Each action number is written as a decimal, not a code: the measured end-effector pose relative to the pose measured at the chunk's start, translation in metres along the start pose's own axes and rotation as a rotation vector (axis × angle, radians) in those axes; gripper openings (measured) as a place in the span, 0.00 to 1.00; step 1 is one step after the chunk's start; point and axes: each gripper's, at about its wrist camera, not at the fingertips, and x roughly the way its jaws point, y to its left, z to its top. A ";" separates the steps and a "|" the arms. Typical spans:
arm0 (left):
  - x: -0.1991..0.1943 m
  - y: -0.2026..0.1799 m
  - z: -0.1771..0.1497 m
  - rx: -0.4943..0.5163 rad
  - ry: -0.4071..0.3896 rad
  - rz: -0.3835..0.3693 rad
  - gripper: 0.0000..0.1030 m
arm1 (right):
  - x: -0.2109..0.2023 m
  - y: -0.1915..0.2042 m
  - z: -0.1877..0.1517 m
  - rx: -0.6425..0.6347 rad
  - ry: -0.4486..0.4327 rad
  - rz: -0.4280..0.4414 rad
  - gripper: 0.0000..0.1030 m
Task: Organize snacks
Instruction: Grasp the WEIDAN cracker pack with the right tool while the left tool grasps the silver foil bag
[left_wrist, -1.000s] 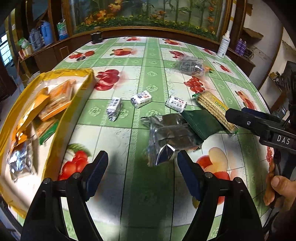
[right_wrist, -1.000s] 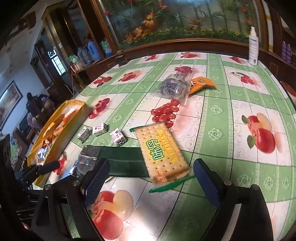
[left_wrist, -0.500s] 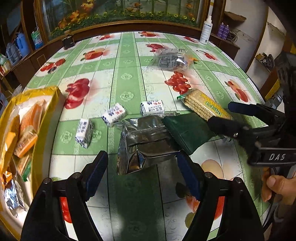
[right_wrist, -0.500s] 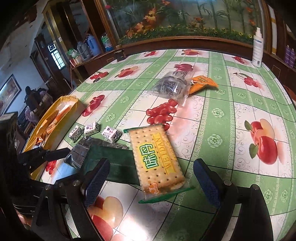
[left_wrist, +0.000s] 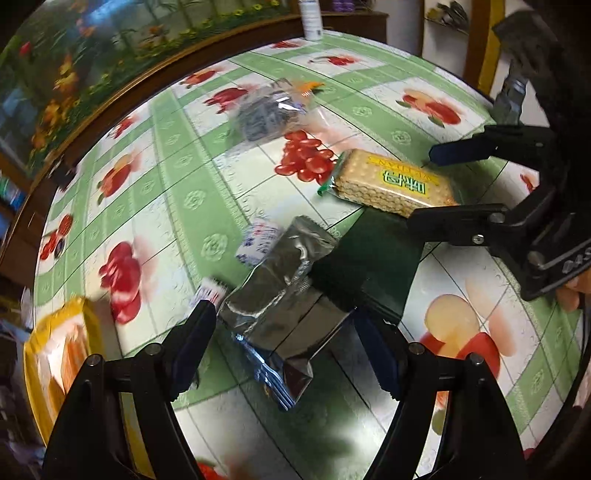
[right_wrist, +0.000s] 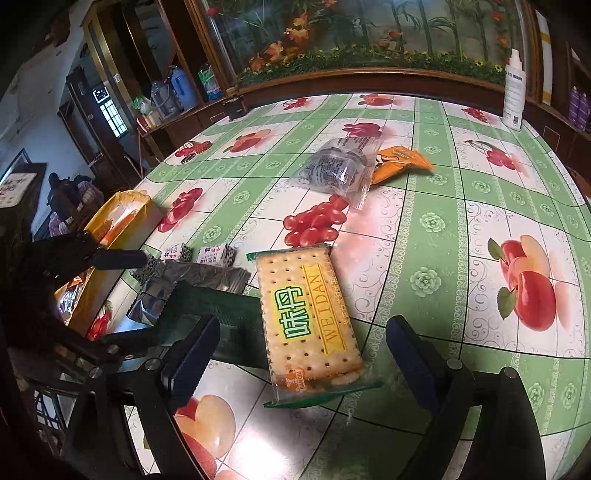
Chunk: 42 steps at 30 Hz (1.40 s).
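Left wrist view
Surroundings: worktop (left_wrist: 173, 192) in a green-and-white fruit-print cloth; a yellow tray (left_wrist: 37, 369) with orange packets sits at the left edge; a clear bag (left_wrist: 269, 114) of dark sweets lies far across the cloth, blurred
Small sweets: two white wrapped candies (left_wrist: 258, 240) lie just left of the silver pouch, one partly hidden behind the left finger (left_wrist: 192, 339)
Silver pouch: silver foil pouch (left_wrist: 284, 299), crinkled, lying flat and slanted, its far end overlapping the dark green packet (left_wrist: 369, 262)
Left tool: left tool (left_wrist: 284, 354) spread wide, fingers either side of the near end of the silver pouch, not closed on it
Right tool from here: right tool (left_wrist: 428, 188) reaches in from the right, spread wide, one finger beyond the cracker pack (left_wrist: 391, 184) and one at its near side, above the green packet

Right wrist view
Surroundings: orange snack packet (right_wrist: 399, 162) tucked against the clear bag (right_wrist: 336, 170); white spray bottle (right_wrist: 515, 92) upright at the far worktop edge; yellow tray (right_wrist: 122, 218) at left
In the way: the left tool (right_wrist: 122, 295) stands at left over the silver pouch (right_wrist: 184, 280)
Cracker pack: clear wrapper with green ends, pale square crackers, green and yellow "WEIDAN" label; lies flat (right_wrist: 306, 317), its left edge over the dark green packet (right_wrist: 218, 317)
Right tool: right tool (right_wrist: 299, 365) spread wide, holding nothing; the pack's near end lies between its fingers, apart from both
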 end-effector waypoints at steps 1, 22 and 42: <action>0.005 -0.002 0.001 0.011 0.013 -0.005 0.80 | 0.000 -0.001 0.000 0.003 0.002 0.001 0.90; -0.008 -0.016 0.005 -0.048 -0.023 -0.181 0.81 | 0.003 -0.012 0.002 0.008 0.008 -0.049 0.82; -0.034 -0.023 -0.048 -0.271 -0.092 -0.164 0.56 | -0.039 -0.031 -0.012 0.166 -0.104 0.007 0.47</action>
